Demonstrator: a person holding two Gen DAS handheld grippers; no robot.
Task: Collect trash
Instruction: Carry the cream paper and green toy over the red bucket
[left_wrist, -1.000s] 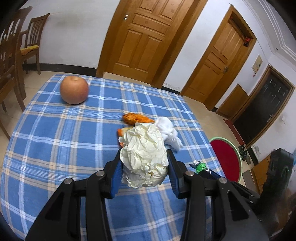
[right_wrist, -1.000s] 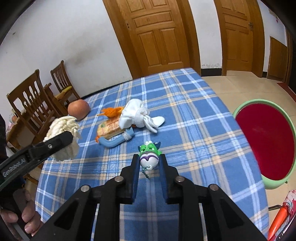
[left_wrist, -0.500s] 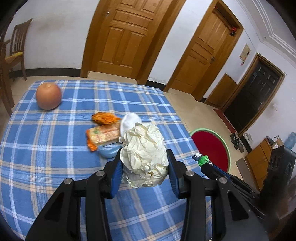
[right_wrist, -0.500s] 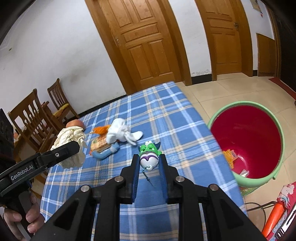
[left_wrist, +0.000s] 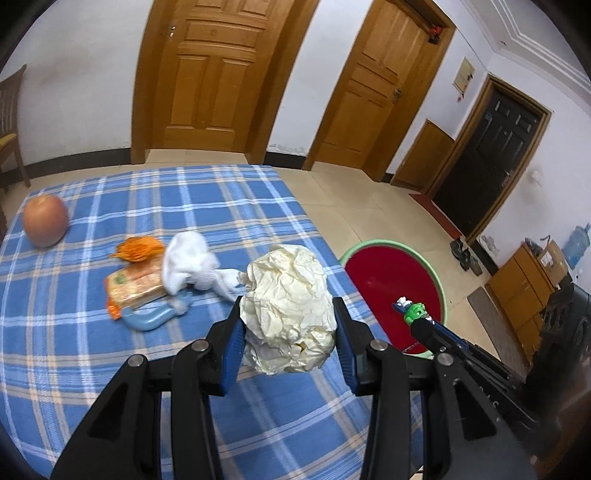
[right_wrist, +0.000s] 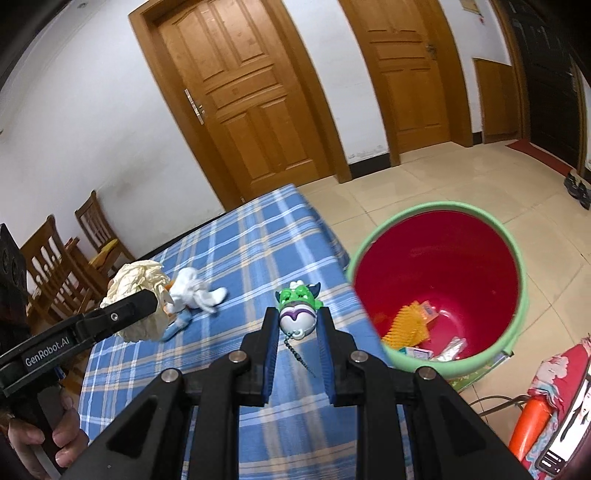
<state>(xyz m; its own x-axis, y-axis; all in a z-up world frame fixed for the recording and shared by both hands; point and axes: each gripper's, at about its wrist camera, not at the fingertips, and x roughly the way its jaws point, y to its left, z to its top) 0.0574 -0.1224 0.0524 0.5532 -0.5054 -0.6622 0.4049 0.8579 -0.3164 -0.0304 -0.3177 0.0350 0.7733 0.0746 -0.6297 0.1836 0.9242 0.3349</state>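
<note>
My left gripper (left_wrist: 287, 325) is shut on a crumpled cream paper ball (left_wrist: 290, 306), held above the blue checked tablecloth (left_wrist: 74, 332) near its right side. The right wrist view shows the same paper ball (right_wrist: 138, 291) at the left, in the left gripper (right_wrist: 122, 314). My right gripper (right_wrist: 298, 328) is shut on a small green and white toy figure (right_wrist: 298, 308) with a bead chain hanging under it, at the table's right edge. Beside it on the floor stands a red bucket (right_wrist: 439, 266) with a green rim, holding several scraps. In the left wrist view the toy figure (left_wrist: 414, 312) hangs over the bucket (left_wrist: 388, 273).
On the cloth lie a white sock (left_wrist: 188, 258), a snack packet (left_wrist: 136, 282), an orange wrapper (left_wrist: 140, 249), a light blue piece (left_wrist: 147, 317) and a round fruit (left_wrist: 45, 220). Wooden chairs (right_wrist: 62, 266) stand beyond the table. A hand (right_wrist: 55, 435) grips the left handle.
Both grippers have swung rightwards with their loads, from over the middle of the table to its right edge. The red bucket has come much closer in both views.
</note>
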